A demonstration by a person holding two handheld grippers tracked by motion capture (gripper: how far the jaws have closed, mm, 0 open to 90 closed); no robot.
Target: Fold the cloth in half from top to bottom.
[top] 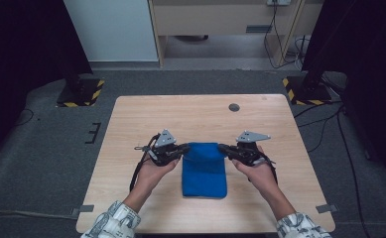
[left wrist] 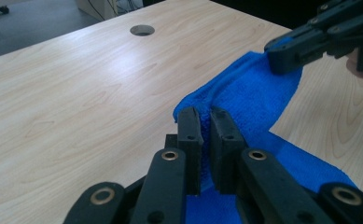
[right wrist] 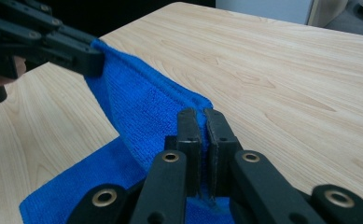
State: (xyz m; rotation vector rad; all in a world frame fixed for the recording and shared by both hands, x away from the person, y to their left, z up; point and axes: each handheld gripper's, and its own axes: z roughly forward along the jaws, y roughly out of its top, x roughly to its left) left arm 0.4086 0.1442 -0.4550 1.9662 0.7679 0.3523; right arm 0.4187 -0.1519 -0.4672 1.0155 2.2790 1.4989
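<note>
A blue cloth [top: 204, 168] lies on the wooden table [top: 200, 116], its far edge lifted between both grippers. My left gripper [top: 184, 148] is shut on the cloth's far left corner, and my right gripper [top: 222, 147] is shut on the far right corner. In the left gripper view the jaws of my left gripper [left wrist: 206, 114] pinch the blue cloth [left wrist: 258, 98], and the right gripper [left wrist: 282, 58] holds the other corner farther off. The right gripper view has my right gripper [right wrist: 202, 114] clamped on the blue cloth [right wrist: 137, 107], with the left gripper [right wrist: 88, 58] gripping the opposite corner.
A round cable hole [top: 234, 107] sits near the table's far edge. Stand bases with yellow-black striped tape [top: 81, 92] rest on the grey floor on both sides. Cables [top: 324, 124] run across the floor at right.
</note>
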